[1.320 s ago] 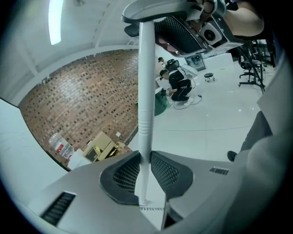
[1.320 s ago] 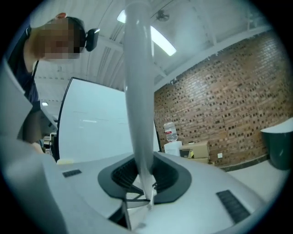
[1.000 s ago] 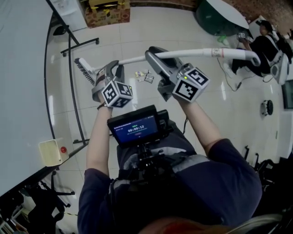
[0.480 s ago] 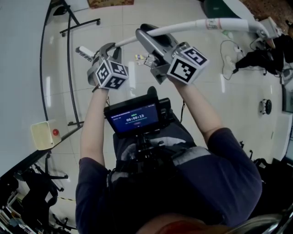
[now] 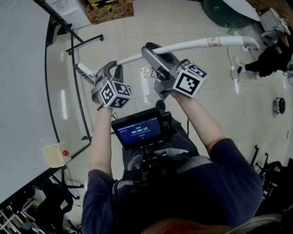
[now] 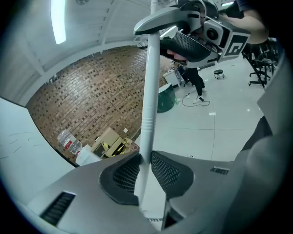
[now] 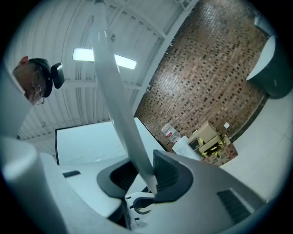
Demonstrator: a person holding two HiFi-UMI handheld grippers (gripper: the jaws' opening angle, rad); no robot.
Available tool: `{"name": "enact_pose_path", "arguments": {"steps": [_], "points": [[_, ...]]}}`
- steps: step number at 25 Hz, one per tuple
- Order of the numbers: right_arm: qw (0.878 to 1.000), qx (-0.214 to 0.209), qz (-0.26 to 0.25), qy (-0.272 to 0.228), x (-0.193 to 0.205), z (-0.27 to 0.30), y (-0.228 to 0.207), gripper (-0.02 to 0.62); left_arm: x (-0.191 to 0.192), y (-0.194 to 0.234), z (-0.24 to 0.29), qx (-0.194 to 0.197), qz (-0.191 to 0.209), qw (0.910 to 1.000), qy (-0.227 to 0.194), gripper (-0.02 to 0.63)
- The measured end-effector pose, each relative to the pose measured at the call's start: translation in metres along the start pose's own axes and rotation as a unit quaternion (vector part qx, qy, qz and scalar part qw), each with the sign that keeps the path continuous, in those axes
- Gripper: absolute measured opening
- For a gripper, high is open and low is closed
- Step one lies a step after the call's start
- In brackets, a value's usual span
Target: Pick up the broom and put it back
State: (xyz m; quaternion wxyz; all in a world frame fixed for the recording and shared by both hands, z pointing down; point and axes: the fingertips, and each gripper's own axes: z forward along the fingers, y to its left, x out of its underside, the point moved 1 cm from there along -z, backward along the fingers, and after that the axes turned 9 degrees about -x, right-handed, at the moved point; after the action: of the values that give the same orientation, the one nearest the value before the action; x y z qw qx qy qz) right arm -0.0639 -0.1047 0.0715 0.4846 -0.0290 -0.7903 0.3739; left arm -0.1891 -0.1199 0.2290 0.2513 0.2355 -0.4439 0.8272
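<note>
The broom has a long white handle [image 5: 201, 43] and a dark-bristled head [image 5: 84, 72] low at the left, off the floor. My left gripper [image 5: 114, 68] is shut on the handle just above the head; in the left gripper view the pole [image 6: 150, 91] runs up from between its pads [image 6: 145, 167]. My right gripper [image 5: 153, 50] holds the handle farther along. Its jaws [image 7: 144, 171] are opening, with the pole [image 7: 114, 100] still between them and against the pads. The handle's bent far end points right.
A whiteboard [image 5: 23, 91] on a black wheeled stand [image 5: 75, 91] fills the left. Small litter [image 5: 145, 71] lies on the tiled floor under the broom. A cardboard box [image 5: 110, 9] and a green round object [image 5: 224, 13] stand at the back; a person [image 5: 270, 57] is at the right.
Both grippers have shifted sideways with the broom still between them, and the right gripper has rolled a little on the handle. The head camera has swung about.
</note>
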Motion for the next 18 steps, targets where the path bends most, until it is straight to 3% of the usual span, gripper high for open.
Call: {"name": "enact_pose_path", "arguments": {"steps": [9,14,18], "points": [[0.997,-0.039,0.064,0.023,-0.038,-0.008,-0.049,0.112,-0.028,0.001,0.022,-0.006,0.023,0.9979,0.061,0.084],[0.992,-0.081,0.090,0.045,-0.032,0.013,-0.068,0.117,-0.019,0.005,0.042,-0.024,0.007,0.9948,0.099,0.084],[0.989,-0.095,0.081,0.078,-0.026,0.046,-0.065,0.118,-0.001,0.013,0.046,-0.022,-0.019,0.9947,0.098,0.083]]}}
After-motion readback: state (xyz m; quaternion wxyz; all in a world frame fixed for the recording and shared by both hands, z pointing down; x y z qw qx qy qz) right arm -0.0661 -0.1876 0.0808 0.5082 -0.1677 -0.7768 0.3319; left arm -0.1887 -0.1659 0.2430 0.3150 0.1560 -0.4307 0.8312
